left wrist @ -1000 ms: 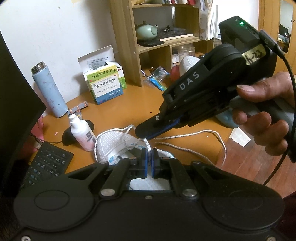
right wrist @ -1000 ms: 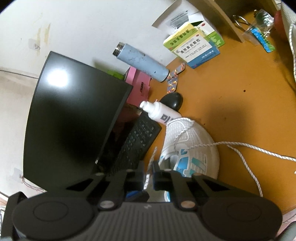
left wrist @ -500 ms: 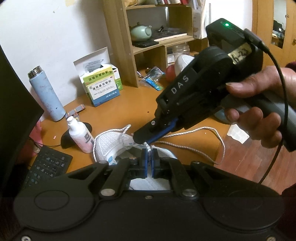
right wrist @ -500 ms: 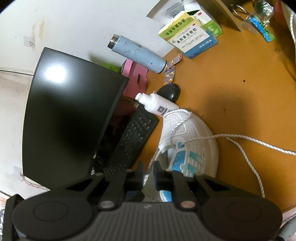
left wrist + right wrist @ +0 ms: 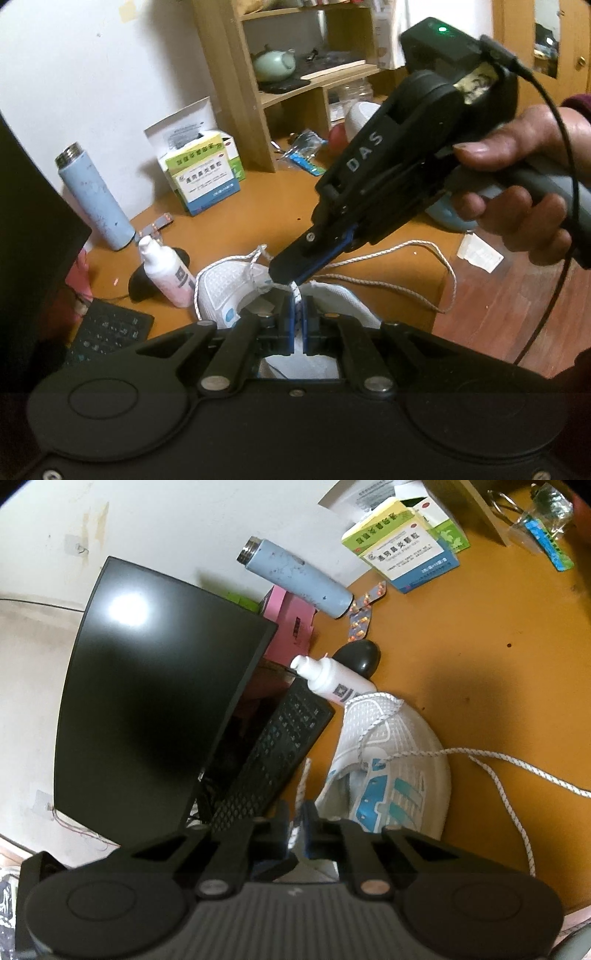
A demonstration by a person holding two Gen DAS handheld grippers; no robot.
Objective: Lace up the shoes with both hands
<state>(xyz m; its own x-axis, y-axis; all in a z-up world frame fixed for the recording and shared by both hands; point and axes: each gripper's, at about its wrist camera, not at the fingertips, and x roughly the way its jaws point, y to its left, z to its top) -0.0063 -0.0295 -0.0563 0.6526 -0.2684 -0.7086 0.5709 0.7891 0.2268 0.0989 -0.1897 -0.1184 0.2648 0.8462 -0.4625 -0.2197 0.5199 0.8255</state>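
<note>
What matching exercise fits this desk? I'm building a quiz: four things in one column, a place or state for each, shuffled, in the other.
Things:
1. lace
2. flask
3. teapot
4. mouse

Places or states:
A. on the shelf
B. pinched in the left gripper
C. upright by the wall
D. behind the white bottle

Pairs: 1-B, 2-C, 3-A, 4-D
</note>
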